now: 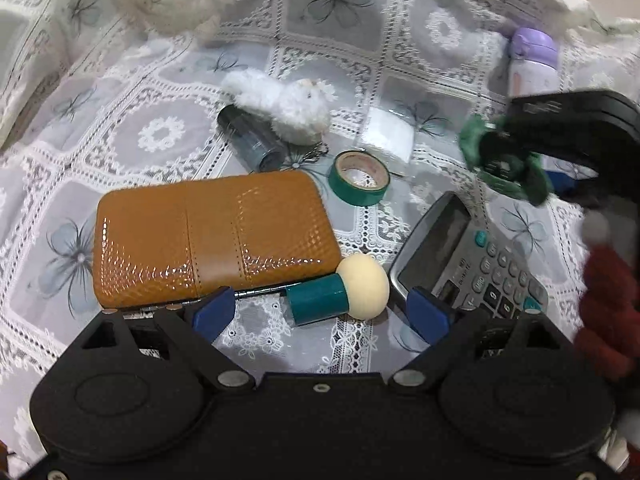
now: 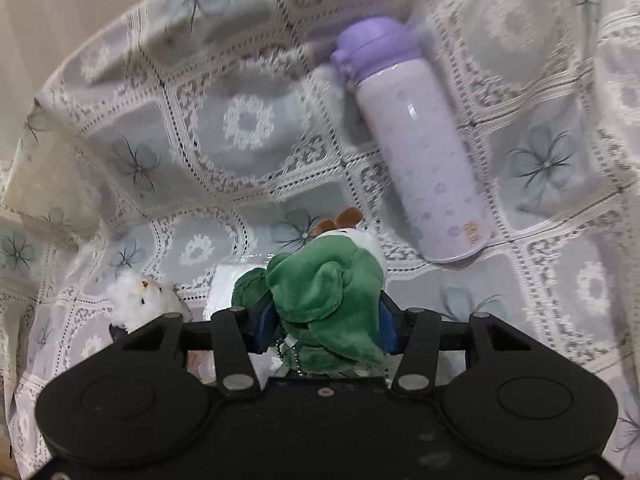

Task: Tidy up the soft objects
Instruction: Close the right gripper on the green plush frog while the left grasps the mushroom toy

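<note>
The right tool (image 2: 326,326) has its blue pads pressed in on a green plush toy with a white face and brown antlers (image 2: 324,280), gripping it low near its ball chain, above the lace-covered surface (image 2: 248,128). The left tool (image 1: 320,312) stands wide and holds nothing; between its blue fingers (image 1: 214,312) lies a teal-handled sponge dabber with a cream round head (image 1: 340,292), close to the near edge of the surface.

A second soft thing, a small fluffy white plush animal (image 1: 288,104), lies toward the middle of the surface, leaning on a dark grey cylinder (image 1: 250,138). Hard things crowd round: a tan quilted leather case (image 1: 212,240), a roll of green tape (image 1: 360,178), a grey calculator (image 1: 472,264), and a lilac flask with a purple cap (image 2: 416,136) lying on its side toward the far right corner.

The risks I judge likely:
- the green plush is squashy and pinched off-centre, so it may sag or slip free as it is carried
- its dangling chain could snag the calculator or the tape
- the left tool might pick up the dabber, which may not count as soft, or nudge the cylinder when reaching for the white plush and send it rolling
</note>
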Action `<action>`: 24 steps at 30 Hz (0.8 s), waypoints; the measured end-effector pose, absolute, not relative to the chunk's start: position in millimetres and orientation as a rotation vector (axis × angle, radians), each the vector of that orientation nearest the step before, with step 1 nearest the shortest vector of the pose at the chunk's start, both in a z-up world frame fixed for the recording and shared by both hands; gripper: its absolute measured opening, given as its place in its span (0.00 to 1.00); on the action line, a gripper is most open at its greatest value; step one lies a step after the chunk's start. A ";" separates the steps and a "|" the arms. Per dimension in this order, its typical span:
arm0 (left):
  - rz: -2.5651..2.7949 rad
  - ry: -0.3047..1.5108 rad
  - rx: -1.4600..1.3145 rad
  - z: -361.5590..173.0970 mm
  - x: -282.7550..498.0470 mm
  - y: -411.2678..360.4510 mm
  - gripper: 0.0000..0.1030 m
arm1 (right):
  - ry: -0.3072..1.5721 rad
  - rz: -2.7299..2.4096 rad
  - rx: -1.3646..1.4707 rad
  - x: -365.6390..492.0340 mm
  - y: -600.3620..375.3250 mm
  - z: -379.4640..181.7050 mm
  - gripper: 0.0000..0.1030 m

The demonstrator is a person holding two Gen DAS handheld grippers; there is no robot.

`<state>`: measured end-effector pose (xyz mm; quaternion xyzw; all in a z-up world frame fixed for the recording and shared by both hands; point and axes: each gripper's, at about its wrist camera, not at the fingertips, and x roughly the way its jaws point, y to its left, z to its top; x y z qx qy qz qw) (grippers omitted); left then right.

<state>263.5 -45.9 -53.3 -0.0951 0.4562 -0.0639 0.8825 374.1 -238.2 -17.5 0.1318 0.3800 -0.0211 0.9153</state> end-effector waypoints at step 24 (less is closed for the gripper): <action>-0.199 0.946 -0.262 -38.6 244.5 -34.6 0.50 | 0.767 -0.057 0.309 281.4 -261.7 6.5 0.48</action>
